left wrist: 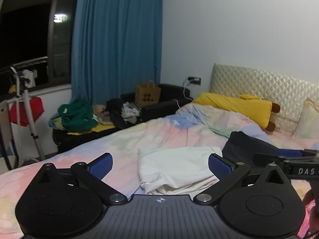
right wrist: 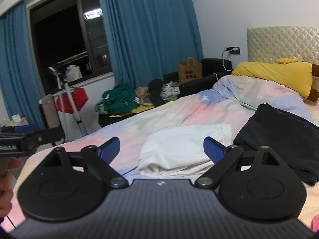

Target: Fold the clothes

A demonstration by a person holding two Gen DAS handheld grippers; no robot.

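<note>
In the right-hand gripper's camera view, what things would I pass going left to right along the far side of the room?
Red cloth → green garment → brown paper bag → wall socket → yellow plush toy.

We see a dim indoor room lit by artificial light from above; the window (left wrist: pixel 26 45) is black outside, with a bright lamp reflection (left wrist: pixel 59 18) glaring on the glass, also seen in the right wrist view (right wrist: pixel 92 15). The white wall (left wrist: pixel 239 29) reads bluish-grey and evenly lit. Shadows are soft; the dark garment (right wrist: pixel 283 137) loses detail. We note strong fisheye bending on the curtain (right wrist: pixel 147 29) and headboard (left wrist: pixel 259 87), and black vignette corners. The near gripper housings are slightly soft, and the image is grainy overall.
</note>
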